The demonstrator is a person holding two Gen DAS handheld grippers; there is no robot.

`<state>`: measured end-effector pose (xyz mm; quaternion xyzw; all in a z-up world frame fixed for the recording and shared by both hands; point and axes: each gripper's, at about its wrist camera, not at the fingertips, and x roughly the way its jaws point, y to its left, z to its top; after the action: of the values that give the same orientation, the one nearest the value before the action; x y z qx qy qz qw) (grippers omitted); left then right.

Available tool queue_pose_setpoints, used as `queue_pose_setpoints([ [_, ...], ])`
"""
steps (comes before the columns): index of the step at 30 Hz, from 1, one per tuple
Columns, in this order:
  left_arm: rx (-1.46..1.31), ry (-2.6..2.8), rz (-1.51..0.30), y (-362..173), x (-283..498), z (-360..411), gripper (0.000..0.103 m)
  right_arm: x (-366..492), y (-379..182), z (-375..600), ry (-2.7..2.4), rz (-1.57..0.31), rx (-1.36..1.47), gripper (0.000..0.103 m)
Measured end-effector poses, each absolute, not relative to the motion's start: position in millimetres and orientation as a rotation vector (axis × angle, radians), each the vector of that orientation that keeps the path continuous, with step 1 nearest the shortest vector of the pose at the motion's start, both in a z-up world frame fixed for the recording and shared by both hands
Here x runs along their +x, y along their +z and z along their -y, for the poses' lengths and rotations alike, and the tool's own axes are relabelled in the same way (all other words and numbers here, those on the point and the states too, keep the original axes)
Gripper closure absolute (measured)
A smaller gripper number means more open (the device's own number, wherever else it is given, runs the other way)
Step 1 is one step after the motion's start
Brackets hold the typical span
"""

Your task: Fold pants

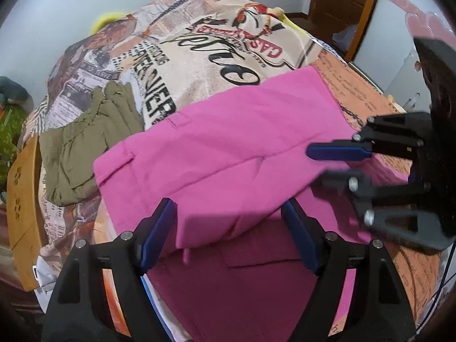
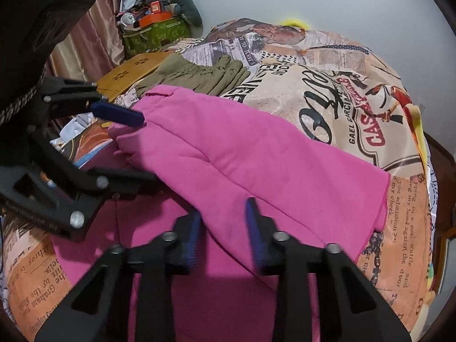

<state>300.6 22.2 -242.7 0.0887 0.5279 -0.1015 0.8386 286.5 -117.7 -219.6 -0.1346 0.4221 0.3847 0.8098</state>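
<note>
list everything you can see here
pants: 1, pink, partly folded on the bed, near edge
garment: 1, olive, folded, left of the pants
bedspread: 1, newsprint pattern, over the bed
board: 1, tan wood with flower cutouts, bed's left edge
bag: 1, green, full of clutter, by the wall
curtain: 1, brownish, beside the bag
door: 1, brown, far right corner
left gripper: 1, black with blue pads, jaws wide, pants fold between
right gripper: 1, same colours, jaws around the fold's edge, grip unclear
</note>
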Motion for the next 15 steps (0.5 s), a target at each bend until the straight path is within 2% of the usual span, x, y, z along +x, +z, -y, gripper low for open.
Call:
queue_pose_setpoints([
  [5,0.219,-0.188,-1.108,-248,302,-19,0.025,288,-211,120,0.815,-0.867,-0.257,0.093],
  [7,0.208,-0.185,-1.1,-246,305,-21,0.035,289,-209,120,0.816,-0.86,-0.255,0.094],
  [9,0.2,-0.167,-1.086,-243,306,-22,0.058,289,-207,119,0.817,-0.853,-0.252,0.095],
  [10,0.193,-0.171,-1.084,-242,307,-23,0.063,289,-206,119,0.821,-0.855,-0.253,0.095],
  [11,0.183,-0.177,-1.079,-240,308,-23,0.073,289,-206,118,0.821,-0.853,-0.255,0.095],
  [15,0.212,-0.166,-1.045,-232,305,-16,0.09,287,-200,117,0.824,-0.84,-0.26,0.096],
])
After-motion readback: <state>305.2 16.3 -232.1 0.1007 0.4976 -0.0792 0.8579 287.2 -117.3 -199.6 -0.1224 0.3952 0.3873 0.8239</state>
